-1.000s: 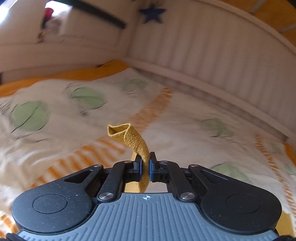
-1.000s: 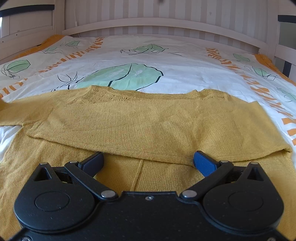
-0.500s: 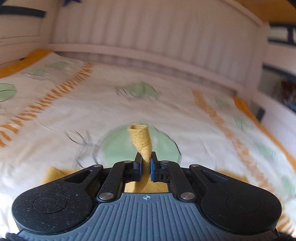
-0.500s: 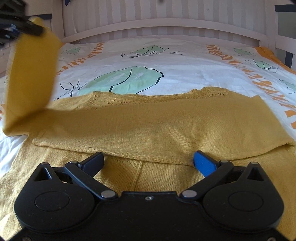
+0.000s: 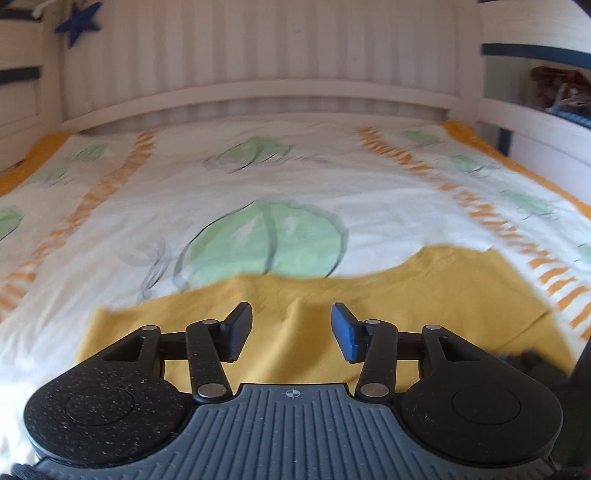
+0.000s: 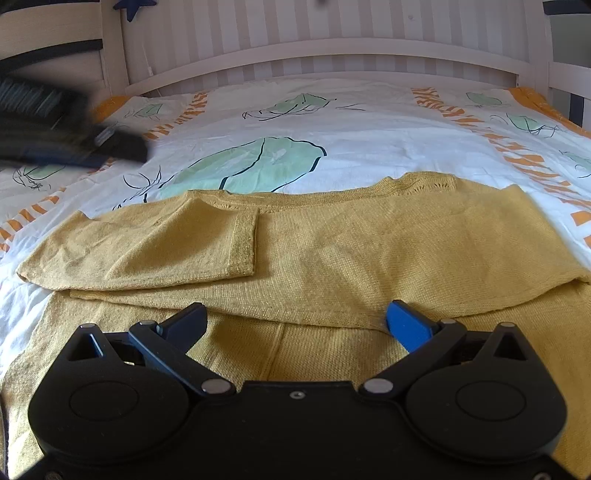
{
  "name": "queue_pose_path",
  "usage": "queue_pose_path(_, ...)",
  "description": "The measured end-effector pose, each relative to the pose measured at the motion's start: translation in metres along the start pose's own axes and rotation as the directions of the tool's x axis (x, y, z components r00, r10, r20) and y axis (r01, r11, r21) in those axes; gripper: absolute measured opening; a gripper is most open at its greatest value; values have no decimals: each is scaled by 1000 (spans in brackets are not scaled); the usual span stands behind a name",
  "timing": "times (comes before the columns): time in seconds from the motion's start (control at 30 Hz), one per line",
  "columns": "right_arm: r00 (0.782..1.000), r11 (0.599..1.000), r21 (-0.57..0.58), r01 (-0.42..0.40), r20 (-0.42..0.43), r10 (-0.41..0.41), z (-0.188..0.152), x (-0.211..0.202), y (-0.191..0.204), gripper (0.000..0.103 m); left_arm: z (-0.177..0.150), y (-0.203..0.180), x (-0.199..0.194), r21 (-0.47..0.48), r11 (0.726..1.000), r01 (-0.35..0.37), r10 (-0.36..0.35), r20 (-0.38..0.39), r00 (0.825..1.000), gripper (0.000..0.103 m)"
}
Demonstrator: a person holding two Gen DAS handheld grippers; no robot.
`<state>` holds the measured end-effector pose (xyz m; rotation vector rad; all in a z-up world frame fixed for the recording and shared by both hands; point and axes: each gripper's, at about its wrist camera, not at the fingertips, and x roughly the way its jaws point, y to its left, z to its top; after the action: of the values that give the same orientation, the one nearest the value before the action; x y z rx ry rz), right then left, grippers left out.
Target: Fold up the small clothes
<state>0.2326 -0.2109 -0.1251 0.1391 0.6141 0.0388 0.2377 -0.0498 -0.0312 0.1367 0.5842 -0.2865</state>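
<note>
A mustard-yellow knit top lies on the bed, its upper part folded down over the lower part. Its left sleeve lies folded inward across the body, cuff toward the middle. My left gripper hovers over the yellow fabric; its jaws are opening and nothing is pinched between them. In the right wrist view that left gripper is a dark blur at upper left, above the sheet. My right gripper stands open over the near part of the top, holding nothing.
The bed sheet is white with green leaf prints and orange stripes. A white slatted headboard closes the far side. A white side rail runs along the right; a blue star hangs upper left.
My left gripper carried the sleeve end rightward over the top, then let it go; the sleeve now lies folded across the body. The right gripper stayed where it was.
</note>
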Motion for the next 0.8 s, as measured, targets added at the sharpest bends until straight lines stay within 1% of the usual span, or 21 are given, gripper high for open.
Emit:
queue_pose_path(0.07, 1000, 1000, -2, 1, -1, -1, 0, 0, 0, 103, -11, 8, 2, -15, 1000, -27, 26, -43, 999, 46)
queue_pose_path(0.17, 1000, 1000, -4, 2, -3, -2, 0, 0, 0, 103, -37, 25, 4, -50, 997, -65, 59, -105, 993, 46)
queue_pose_path(0.3, 1000, 1000, 5, -5, -7, 5, 0, 0, -1, 103, -64, 40, 3, -113, 990, -85, 67, -155, 986, 46)
queue_pose_path(0.4, 1000, 1000, 17, -16, -7, 16, 1, 0, -3, 103, -73, 43, -2, -119, 990, -75, 59, -127, 990, 47)
queue_pose_path(0.47, 1000, 999, 24, -23, -8, 23, 1, 0, -5, 103, -74, 44, -1, -123, 990, -70, 55, -125, 991, 49)
queue_pose_path(0.53, 1000, 999, 26, -25, -12, 26, 2, 0, -5, 103, -77, 47, 1, -145, 988, -59, 41, -126, 991, 51)
queue_pose_path(0.67, 999, 1000, 10, -21, -36, 21, 5, 1, -3, 103, -84, 54, 1, -190, 981, -31, 14, -94, 996, 53)
queue_pose_path(0.73, 998, 1000, -3, -25, -57, 25, 8, 2, -2, 103, -82, 52, 2, -190, 981, -42, 23, -102, 995, 53)
queue_pose_path(0.8, 996, 999, -18, -36, -83, 35, 13, 0, -2, 103, -80, 46, 4, -173, 983, -69, 50, -116, 992, 54)
